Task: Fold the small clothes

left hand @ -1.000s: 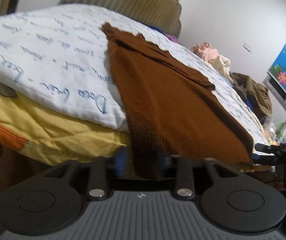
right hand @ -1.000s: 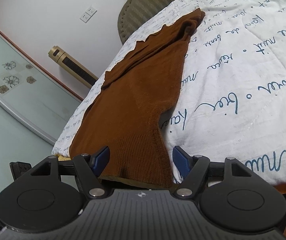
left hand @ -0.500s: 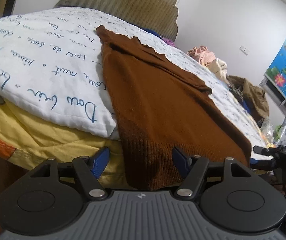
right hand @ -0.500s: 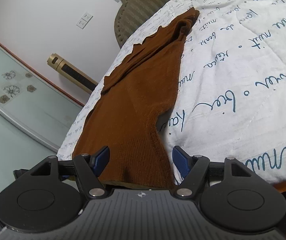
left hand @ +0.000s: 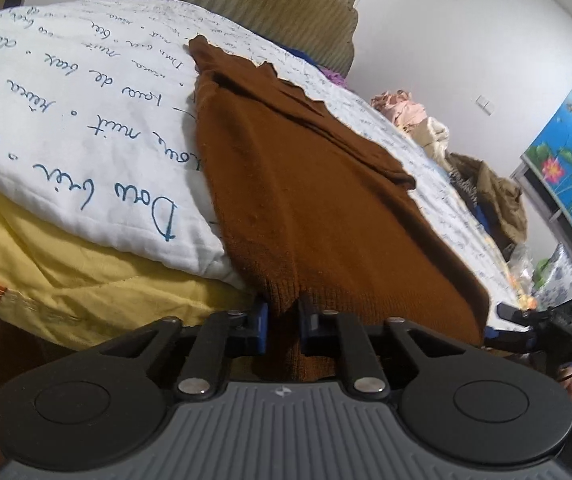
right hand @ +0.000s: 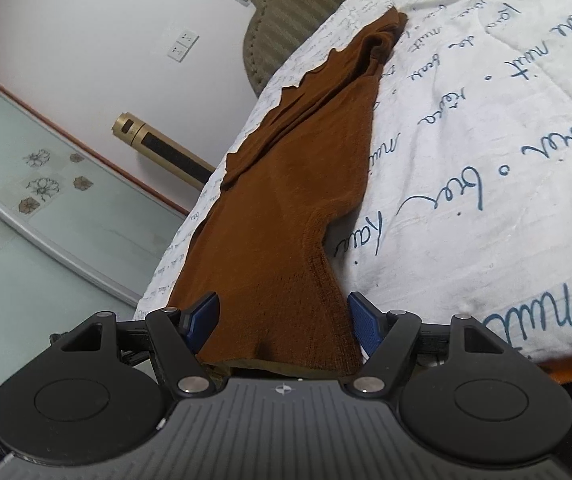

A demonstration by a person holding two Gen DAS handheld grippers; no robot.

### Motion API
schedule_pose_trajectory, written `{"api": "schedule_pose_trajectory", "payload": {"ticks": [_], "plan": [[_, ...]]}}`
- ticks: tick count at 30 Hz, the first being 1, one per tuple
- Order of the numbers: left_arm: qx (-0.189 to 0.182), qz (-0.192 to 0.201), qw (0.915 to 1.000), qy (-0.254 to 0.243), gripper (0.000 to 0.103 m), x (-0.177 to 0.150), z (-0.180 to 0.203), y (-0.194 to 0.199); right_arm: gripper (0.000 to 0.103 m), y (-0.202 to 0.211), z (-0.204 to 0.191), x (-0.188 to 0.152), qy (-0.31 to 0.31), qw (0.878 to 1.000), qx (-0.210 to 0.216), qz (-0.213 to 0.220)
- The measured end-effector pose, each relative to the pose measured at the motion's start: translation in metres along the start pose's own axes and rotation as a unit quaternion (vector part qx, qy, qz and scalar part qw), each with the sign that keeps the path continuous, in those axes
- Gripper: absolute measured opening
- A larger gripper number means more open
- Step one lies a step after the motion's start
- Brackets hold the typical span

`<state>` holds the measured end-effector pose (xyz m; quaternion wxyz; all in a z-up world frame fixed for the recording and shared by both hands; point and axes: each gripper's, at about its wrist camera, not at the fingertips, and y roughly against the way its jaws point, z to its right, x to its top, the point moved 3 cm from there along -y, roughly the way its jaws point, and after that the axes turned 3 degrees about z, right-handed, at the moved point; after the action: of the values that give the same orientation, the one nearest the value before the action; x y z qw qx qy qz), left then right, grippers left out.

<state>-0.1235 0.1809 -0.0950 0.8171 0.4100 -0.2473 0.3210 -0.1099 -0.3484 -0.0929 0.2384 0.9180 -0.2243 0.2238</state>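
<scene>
- White quilt [left hand: 86,120] with blue script covers the bed; a yellow sheet [left hand: 66,272] shows beneath its near edge.
- Brown knit garment [left hand: 306,184] lies lengthwise on the quilt, long axis running from the near edge toward the headboard [left hand: 246,4]; ribbed hem hangs over the near edge, narrow end points at the headboard.
- Left gripper [left hand: 284,324]: fingers pressed together, pinching the ribbed hem at its left corner.
- Right gripper [right hand: 284,320]: fingers spread wide, straddling the hem's right corner; pads [right hand: 206,312] not clamping the fabric.
</scene>
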Motion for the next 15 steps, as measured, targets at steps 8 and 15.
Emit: {"api": "schedule_pose_trajectory", "payload": {"ticks": [8,15], "plan": [[-0.029,0.010,0.9995,0.013,0.009,0.007,0.005,0.007,0.013,-0.012,-0.012,-0.002,0.021,0.999,-0.031,-0.032],[-0.025,0.010,0.9990,0.037,0.008,0.005,0.003,0.001,0.013,-0.011,-0.019,0.003,0.012,1.000,-0.005,-0.026]]}}
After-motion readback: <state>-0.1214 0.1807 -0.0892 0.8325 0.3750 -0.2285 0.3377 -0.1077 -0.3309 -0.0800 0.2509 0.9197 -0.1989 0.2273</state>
